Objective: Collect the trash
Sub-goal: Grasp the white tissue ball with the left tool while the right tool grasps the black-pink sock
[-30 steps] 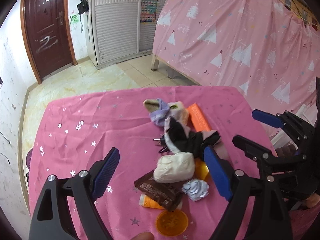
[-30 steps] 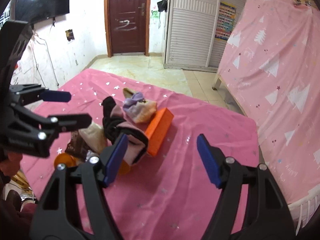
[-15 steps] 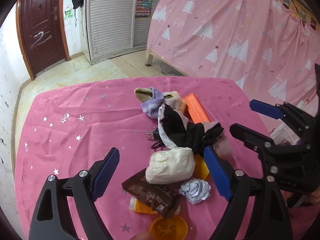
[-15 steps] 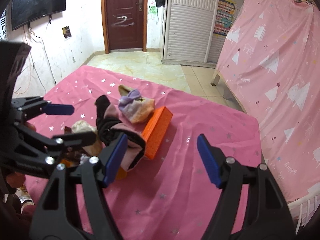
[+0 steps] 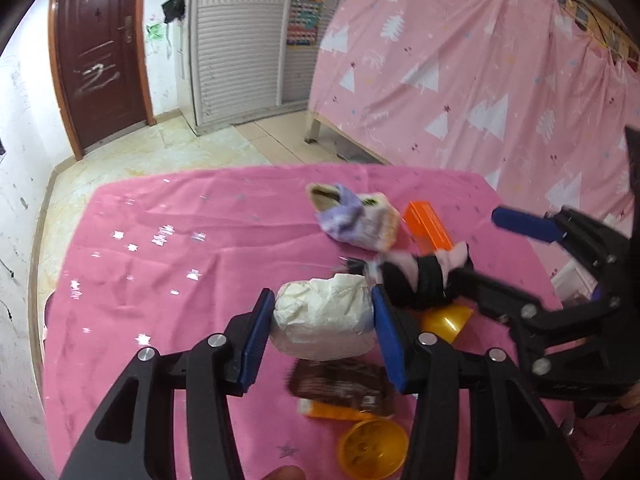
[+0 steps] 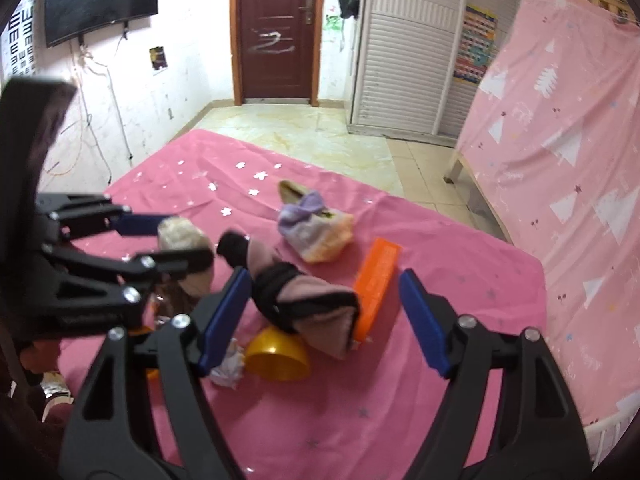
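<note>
A white crumpled wad sits between the blue pads of my left gripper, which has closed onto it; it also shows in the right wrist view. Below it lie a brown wrapper, an orange tube and an orange lid. My right gripper is open over a pink and black sock, beside an orange box. An orange cap and a foil ball lie under its left finger.
A purple and cream sock bundle lies farther back on the pink starred tablecloth. The right gripper's frame stands at the table's right edge. Tiled floor, a brown door and a pink curtain lie beyond.
My left gripper has moved forward and narrowed from wide open onto the white wad. My right gripper has come closer over the pink and black sock, still open.
</note>
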`<state>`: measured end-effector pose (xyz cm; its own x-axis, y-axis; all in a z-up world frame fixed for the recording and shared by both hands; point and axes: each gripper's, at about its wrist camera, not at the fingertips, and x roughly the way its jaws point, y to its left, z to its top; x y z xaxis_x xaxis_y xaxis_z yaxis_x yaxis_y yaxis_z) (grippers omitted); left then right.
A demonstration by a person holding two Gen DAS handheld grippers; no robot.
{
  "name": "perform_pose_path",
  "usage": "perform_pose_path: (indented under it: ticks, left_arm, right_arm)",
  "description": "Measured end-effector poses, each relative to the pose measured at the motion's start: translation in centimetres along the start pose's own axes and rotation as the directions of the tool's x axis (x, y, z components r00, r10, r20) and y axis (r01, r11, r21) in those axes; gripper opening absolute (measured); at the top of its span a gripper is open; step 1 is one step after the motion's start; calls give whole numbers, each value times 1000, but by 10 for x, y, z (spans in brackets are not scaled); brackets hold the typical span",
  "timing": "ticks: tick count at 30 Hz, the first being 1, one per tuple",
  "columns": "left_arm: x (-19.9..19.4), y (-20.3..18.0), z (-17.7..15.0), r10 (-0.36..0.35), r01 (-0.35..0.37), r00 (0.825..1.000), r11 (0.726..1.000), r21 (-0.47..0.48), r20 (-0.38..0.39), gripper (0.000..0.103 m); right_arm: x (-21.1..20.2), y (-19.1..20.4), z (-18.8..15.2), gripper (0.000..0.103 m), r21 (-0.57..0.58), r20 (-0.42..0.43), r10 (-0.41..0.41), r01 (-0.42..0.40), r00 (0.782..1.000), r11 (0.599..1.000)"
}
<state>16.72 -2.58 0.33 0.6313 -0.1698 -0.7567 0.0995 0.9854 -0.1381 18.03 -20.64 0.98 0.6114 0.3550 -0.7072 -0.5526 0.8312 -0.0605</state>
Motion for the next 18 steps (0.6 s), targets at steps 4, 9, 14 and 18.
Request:
perform_pose_path:
  ticks: [4,9,14,18]
  left_arm:
    - [-14,20,7,9,-8,1000,999,-38,28,43]
    - [-26,40,13,23,-19,998,997,-80,51,44]
    - [-28,49,13,21,-16,998,996,-92,54,44]
    - [-28,49,11,15,-10,999,996,-94,52,43]
  right_arm:
    - [10,10,3,74,-25,-26,20,-21,999,999]
    - [20,25,1,74,-82,-76,45,-51,996,995]
    - [23,38,-6,74,-146,-118,45,-62,992,987]
    - [26,36,-12,74,-128,-139,33,-51,990,991]
